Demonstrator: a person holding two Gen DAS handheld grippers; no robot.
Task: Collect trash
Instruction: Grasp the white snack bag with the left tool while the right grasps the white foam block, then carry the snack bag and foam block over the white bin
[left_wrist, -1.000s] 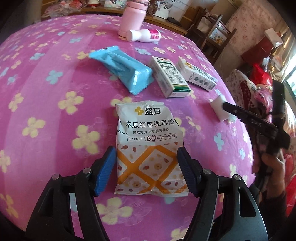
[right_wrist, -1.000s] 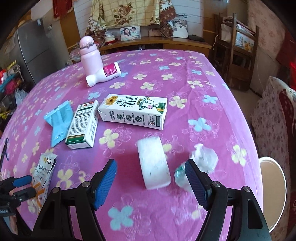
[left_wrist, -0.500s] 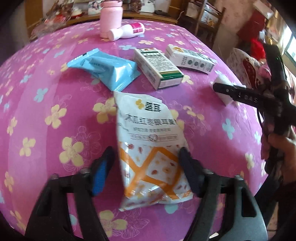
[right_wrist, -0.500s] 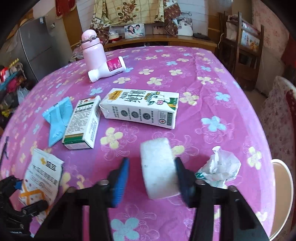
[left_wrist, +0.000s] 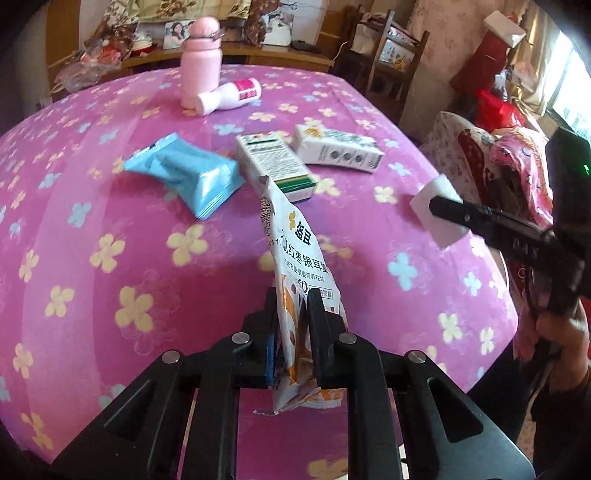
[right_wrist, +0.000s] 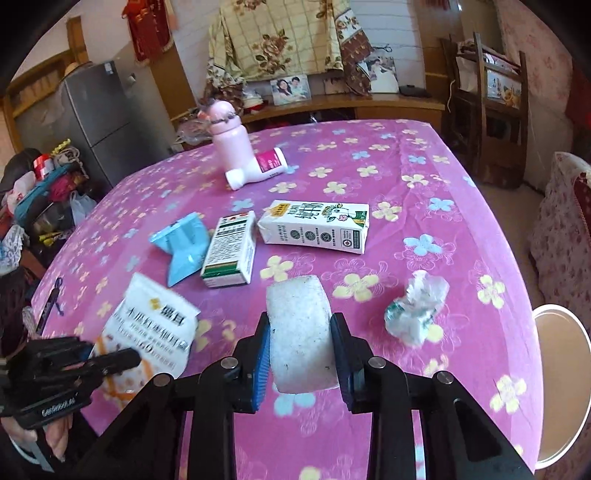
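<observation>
My left gripper (left_wrist: 291, 314) is shut on a white and orange snack packet (left_wrist: 301, 258) and holds it on edge above the pink flowered tablecloth (left_wrist: 110, 258). The packet also shows in the right wrist view (right_wrist: 155, 332), pinched by the left gripper (right_wrist: 122, 360). My right gripper (right_wrist: 300, 339) is shut on a white foam block (right_wrist: 299, 332), lifted off the table. That block (left_wrist: 439, 210) also shows in the left wrist view, at the right.
On the table lie a blue wrapper (left_wrist: 184, 177), a green and white box (left_wrist: 275, 166), a milk carton (right_wrist: 317, 225), a crumpled plastic wad (right_wrist: 415, 310), a pink flask (right_wrist: 231, 146) and a lying bottle (right_wrist: 258, 170). A white bin rim (right_wrist: 565, 384) stands at the right.
Both grippers have shut. The left one closed on the snack packet and lifted it on edge. The right one closed on the foam block and raised it.
</observation>
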